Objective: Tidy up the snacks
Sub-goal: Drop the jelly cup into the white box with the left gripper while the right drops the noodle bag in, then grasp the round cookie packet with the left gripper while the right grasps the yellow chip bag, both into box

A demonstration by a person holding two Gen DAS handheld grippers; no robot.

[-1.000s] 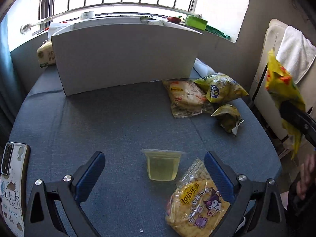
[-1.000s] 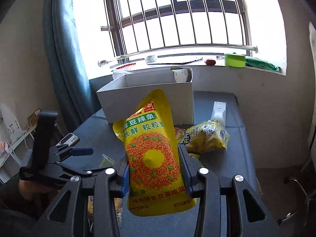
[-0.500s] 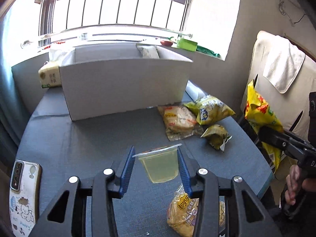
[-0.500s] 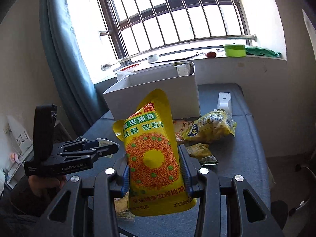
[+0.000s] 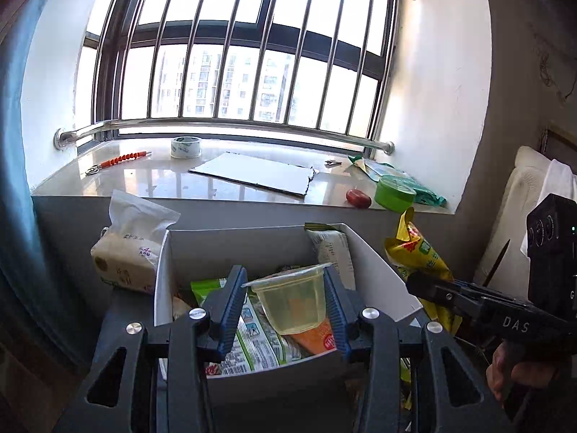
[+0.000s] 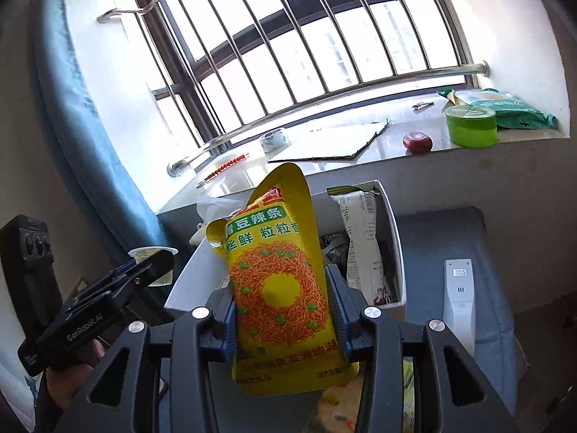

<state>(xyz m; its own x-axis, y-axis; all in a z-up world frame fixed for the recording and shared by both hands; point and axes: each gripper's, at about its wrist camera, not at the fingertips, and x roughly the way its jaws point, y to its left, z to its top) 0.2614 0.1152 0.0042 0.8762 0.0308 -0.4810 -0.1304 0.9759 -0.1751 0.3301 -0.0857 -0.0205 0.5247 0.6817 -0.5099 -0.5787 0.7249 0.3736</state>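
My left gripper [image 5: 286, 288] is shut on a clear jelly cup [image 5: 290, 303] and holds it above the open white box [image 5: 375, 256], which holds several snack packs. My right gripper [image 6: 281, 296] is shut on a yellow snack bag [image 6: 279, 281] with orange noodle print, held upright just in front of the white box [image 6: 391, 238]. In the left wrist view the yellow bag [image 5: 418, 252] and right gripper show to the right of the box. In the right wrist view the left gripper with the cup [image 6: 153, 252] shows at the left.
A tissue pack [image 5: 126, 252] leans left of the box. A white remote [image 6: 458, 296] lies on the grey table right of the box. The windowsill behind holds a tape roll [image 5: 185, 147], cardboard sheet [image 5: 252, 173], green tub [image 5: 395, 198] and red object [image 5: 358, 198].
My left gripper closed on the jelly cup, lifted it off the table and carried it forward over the box. My right gripper moved the yellow bag closer to the box.
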